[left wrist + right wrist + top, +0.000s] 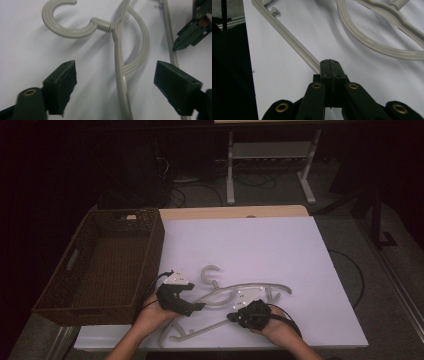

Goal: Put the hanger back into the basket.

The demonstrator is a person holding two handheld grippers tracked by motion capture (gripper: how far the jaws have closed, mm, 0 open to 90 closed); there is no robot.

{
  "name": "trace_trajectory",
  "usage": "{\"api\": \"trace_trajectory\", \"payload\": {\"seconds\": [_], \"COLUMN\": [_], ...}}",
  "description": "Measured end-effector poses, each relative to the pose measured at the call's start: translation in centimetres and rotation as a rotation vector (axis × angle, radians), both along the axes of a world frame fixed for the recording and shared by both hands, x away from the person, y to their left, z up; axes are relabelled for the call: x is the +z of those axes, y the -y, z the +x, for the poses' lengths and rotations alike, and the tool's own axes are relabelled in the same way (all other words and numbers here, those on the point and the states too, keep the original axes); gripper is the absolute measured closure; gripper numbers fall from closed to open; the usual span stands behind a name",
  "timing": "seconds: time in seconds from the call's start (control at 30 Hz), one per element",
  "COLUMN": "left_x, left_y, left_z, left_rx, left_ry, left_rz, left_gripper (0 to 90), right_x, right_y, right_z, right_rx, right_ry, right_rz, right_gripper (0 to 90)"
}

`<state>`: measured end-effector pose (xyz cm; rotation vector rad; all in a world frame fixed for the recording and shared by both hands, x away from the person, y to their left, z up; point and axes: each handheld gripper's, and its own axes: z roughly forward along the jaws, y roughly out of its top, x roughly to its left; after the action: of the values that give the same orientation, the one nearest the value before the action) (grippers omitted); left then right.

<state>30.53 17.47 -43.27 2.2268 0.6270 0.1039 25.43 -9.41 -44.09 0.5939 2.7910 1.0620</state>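
Pale grey hangers (235,295) are lying before the black claw (115,82); a brown woven basket (75,285) is sitting beside it.

Each hand carries a black gripper. The left gripper (176,296) has a pale grey three-cornered plate on top and a black cable behind. Its jaws are flat rectangular blocks on dark arms with brass-coloured rivets. The right gripper (250,314) has the same rivets.

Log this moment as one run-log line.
left tool: open, jaws either side of hanger arm | right tool: shut, tip at hanger's straight bar | basket: left of mat
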Motion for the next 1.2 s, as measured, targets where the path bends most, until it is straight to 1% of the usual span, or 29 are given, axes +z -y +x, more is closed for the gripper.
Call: {"api": "trace_trajectory", "payload": {"seconds": [0.03, 0.07, 0.1, 0.13, 0.2, 0.27, 0.3, 0.33, 0.37, 0.4, 0.43, 0.5, 0.53, 0.57, 0.6, 0.67, 0.73, 0.77, 0.83, 0.87, 0.9, 0.93, 1.0, 1.1, 1.17, 1.2], "left_x": [-0.12, -0.21, -0.21, -0.28, -0.43, -0.5, -0.56, -0.61, -0.62, -0.61, -0.62, -0.66, -0.71, -0.77, -0.76, -0.78, -0.72, -0.74, -0.78, -0.82, -0.89, -0.82, -0.74, -0.81, -0.87, -0.85], "left_y": [0.03, 0.0, 0.0, -0.01, -0.01, -0.01, 0.0, 0.01, 0.02, 0.05, 0.11, 0.17, 0.28, 0.38, 0.41, 0.47, 0.43, 0.47, 0.55, 0.57, 0.67, 0.6, 0.66, 0.83, 0.93, 0.93], "left_z": [0.0, -0.01, -0.01, -0.03, -0.06, -0.09, -0.11, -0.12, -0.14, -0.15, -0.17, -0.19, -0.24, -0.31, -0.34, -0.4, -0.37, -0.4, -0.47, -0.46, -0.52, -0.45, -0.43, -0.47, -0.5, -0.45], "left_rx": [-0.001, -0.004, -0.004, -0.008, -0.011, -0.014, -0.016, -0.016, -0.018, -0.021, -0.025, -0.027, -0.032, -0.029, -0.034, -0.034, -0.052, -0.054, -0.057, -0.062, -0.054, -0.069, -0.064, -0.058, -0.058, -0.071], "left_ry": [0.0, -0.004, -0.004, -0.005, -0.003, 0.003, 0.003, -0.003, 0.002, 0.002, 0.0, -0.002, 0.0, -0.003, 0.0, -0.001, 0.005, 0.004, 0.009, 0.01, 0.006, 0.013, 0.018, 0.013, 0.01, 0.016], "left_rz": [0.005, 0.02, 0.02, 0.029, 0.045, 0.051, 0.058, 0.059, 0.059, 0.06, 0.068, 0.069, 0.08, 0.075, 0.081, 0.079, 0.095, 0.091, 0.108, 0.108, 0.097, 0.119, 0.111, 0.103, 0.106, 0.116], "left_gripper": [20.8, 22.4, 24.2, 25.9, 30.9, 35.5, 35.5, 38.1, 42.9, 42.9, 47.3, 50.4, 52.1, 52.9, 54.4, 57.3, 58.1, 61.3, 61.9, 62.4, 64.6, 64.6, 68.0, 70.8, 72.0, 73.3], "right_x": [0.0, 0.0, 0.0, 0.0, 0.0, -0.04, -0.04, 0.0, -0.04, -0.04, -0.07, -0.07, -0.08, -0.08, -0.07, -0.07, -0.07, -0.07, -0.07, -0.07, -0.08, -0.08, -0.03, -0.03, -0.03, -0.03], "right_y": [0.0, 0.0, -0.01, 0.0, 0.0, 0.03, 0.03, 0.01, 0.03, 0.03, 0.05, 0.05, 0.06, 0.05, 0.06, 0.07, 0.07, 0.07, 0.05, 0.05, 0.05, 0.05, 0.03, 0.03, 0.03, 0.03], "right_z": [0.0, -0.01, -0.02, -0.01, 0.0, 0.05, 0.05, 0.0, 0.05, 0.05, 0.1, 0.1, 0.11, 0.09, 0.11, 0.11, 0.11, 0.12, 0.08, 0.08, 0.08, 0.08, 0.03, 0.02, 0.03, 0.02], "right_rx": [0.0, -0.001, -0.001, -0.001, -0.001, 0.004, 0.004, -0.001, 0.004, 0.004, 0.008, 0.008, 0.008, 0.006, 0.008, 0.008, 0.007, 0.008, 0.005, 0.004, 0.005, 0.005, -0.001, -0.001, -0.001, -0.001], "right_ry": [0.001, 0.001, 0.003, 0.001, 0.0, 0.006, 0.006, 0.0, 0.006, 0.006, 0.013, 0.013, 0.013, 0.01, 0.012, 0.014, 0.013, 0.013, 0.008, 0.006, 0.008, 0.008, -0.002, -0.002, -0.001, -0.002], "right_rz": [0.0, 0.0, -0.001, 0.0, 0.0, -0.001, -0.001, 0.0, -0.001, -0.001, -0.001, -0.001, -0.001, 0.001, 0.0, 0.0, 0.0, 0.001, 0.003, 0.002, 0.002, 0.002, 0.004, 0.004, 0.004, 0.004], "right_gripper": [89.5, 89.5, 89.5, 89.5, 89.5, 89.5, 89.5, 89.5, 89.5, 89.5, 89.5, 89.5, 89.5, 89.5, 89.5, 89.6, 89.5, 89.5, 89.6, 89.5, 89.6, 89.6, 89.5, 89.6, 89.5, 89.6]}}
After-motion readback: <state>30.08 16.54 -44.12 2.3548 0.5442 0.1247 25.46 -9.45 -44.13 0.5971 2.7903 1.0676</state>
